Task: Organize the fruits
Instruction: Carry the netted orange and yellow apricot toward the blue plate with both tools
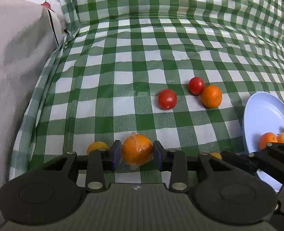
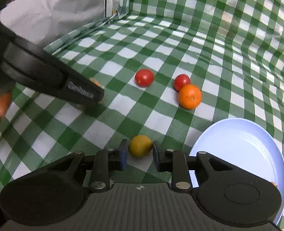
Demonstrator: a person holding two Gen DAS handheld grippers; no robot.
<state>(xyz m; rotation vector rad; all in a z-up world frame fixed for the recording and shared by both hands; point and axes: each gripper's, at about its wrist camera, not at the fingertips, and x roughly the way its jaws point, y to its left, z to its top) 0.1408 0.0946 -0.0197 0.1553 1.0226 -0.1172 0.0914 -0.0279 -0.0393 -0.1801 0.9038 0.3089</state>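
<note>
My left gripper (image 1: 137, 155) is shut on a plastic-wrapped orange (image 1: 137, 149) low over the checked cloth. A small yellow fruit (image 1: 97, 147) lies just left of it. My right gripper (image 2: 138, 154) has its fingers on both sides of a small yellow fruit (image 2: 140, 146), with a thin gap at each side. Two red tomatoes (image 1: 167, 98) (image 1: 196, 85) and a loose orange (image 1: 211, 96) lie farther out; they also show in the right wrist view: tomatoes (image 2: 144, 77) (image 2: 181, 81), orange (image 2: 190, 96). A pale blue plate (image 1: 265, 115) at the right holds several small orange fruits (image 1: 268, 140).
A grey cloth-covered bulk (image 1: 17, 57) rises along the left edge of the green-and-white checked tablecloth (image 1: 122, 67). The cloth climbs up a back wall. The plate (image 2: 244, 140) lies right of my right gripper. The left gripper's body (image 2: 45, 73) crosses the right wrist view at the left.
</note>
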